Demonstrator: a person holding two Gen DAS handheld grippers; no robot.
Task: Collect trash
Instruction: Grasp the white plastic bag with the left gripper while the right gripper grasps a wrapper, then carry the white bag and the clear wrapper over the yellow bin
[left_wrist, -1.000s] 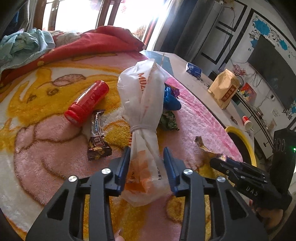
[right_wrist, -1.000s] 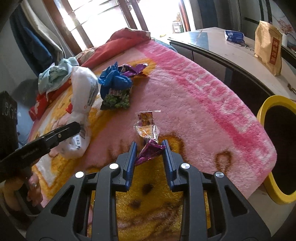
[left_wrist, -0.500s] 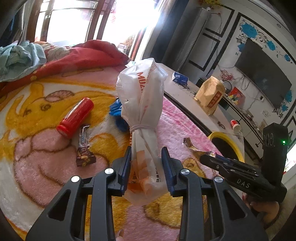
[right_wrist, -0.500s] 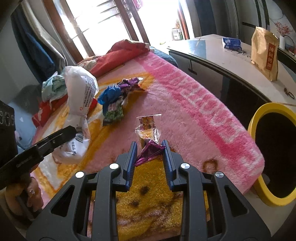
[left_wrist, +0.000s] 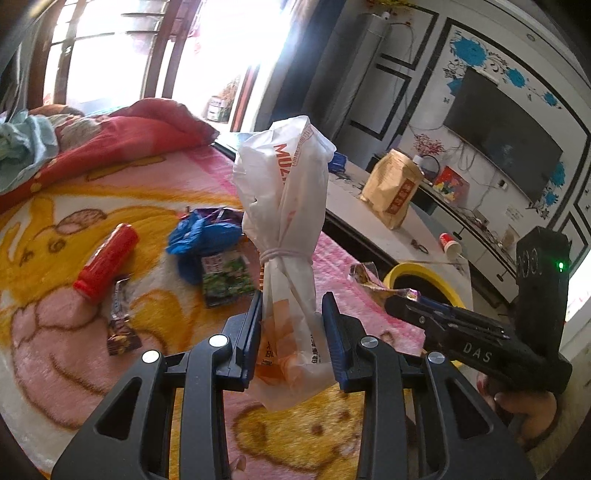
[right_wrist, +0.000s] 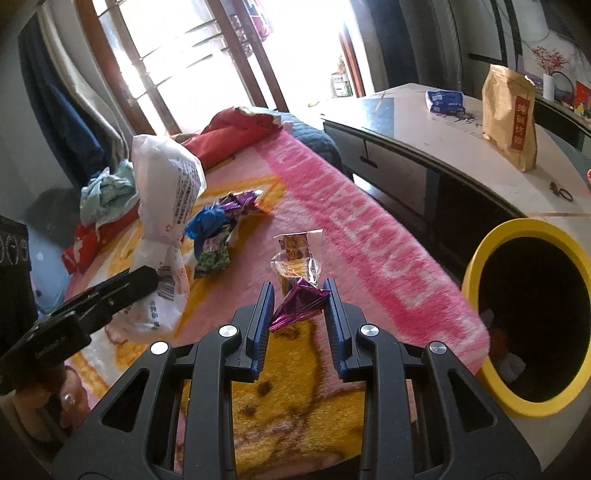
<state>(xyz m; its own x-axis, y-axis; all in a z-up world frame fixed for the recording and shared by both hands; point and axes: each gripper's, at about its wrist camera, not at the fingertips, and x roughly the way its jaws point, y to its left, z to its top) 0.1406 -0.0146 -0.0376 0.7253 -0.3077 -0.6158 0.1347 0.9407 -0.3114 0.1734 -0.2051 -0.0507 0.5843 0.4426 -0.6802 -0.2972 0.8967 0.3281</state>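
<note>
Room: we are over a bed with a fluffy pink and yellow blanket (left_wrist: 74, 332); a long table (right_wrist: 424, 140) runs beside it and a window is bright behind.
Bin: a yellow bin (right_wrist: 476, 258) stands on the floor just off the edge of the bed, on our right side. It is dark inside, and we think some trash is in there, but it is hard to tell.
Left gripper (left_wrist: 291, 332): closed on the white plastic bag (left_wrist: 284, 206), which is tied in the middle and held up off the blanket.
Right gripper (right_wrist: 298, 314): closed on a purple wrapper (right_wrist: 299, 304), with a clear snack wrapper (right_wrist: 297, 254) sticking up in front of it; we cannot be sure that one is in the grip too.
Trash left on bed: a red can (left_wrist: 107, 264), a brown candy wrapper (left_wrist: 120, 325), a blue crumpled bag (left_wrist: 199, 236) and a green packet (left_wrist: 227, 280).
Step now: we judge that both hands have picked up trash and are carrying it toward the bin.
Next move: bring each gripper over the dark hole of the bin before opening. The bag is tall and floppy, so it needs to be right over the middle or it may catch on the rim.
</note>
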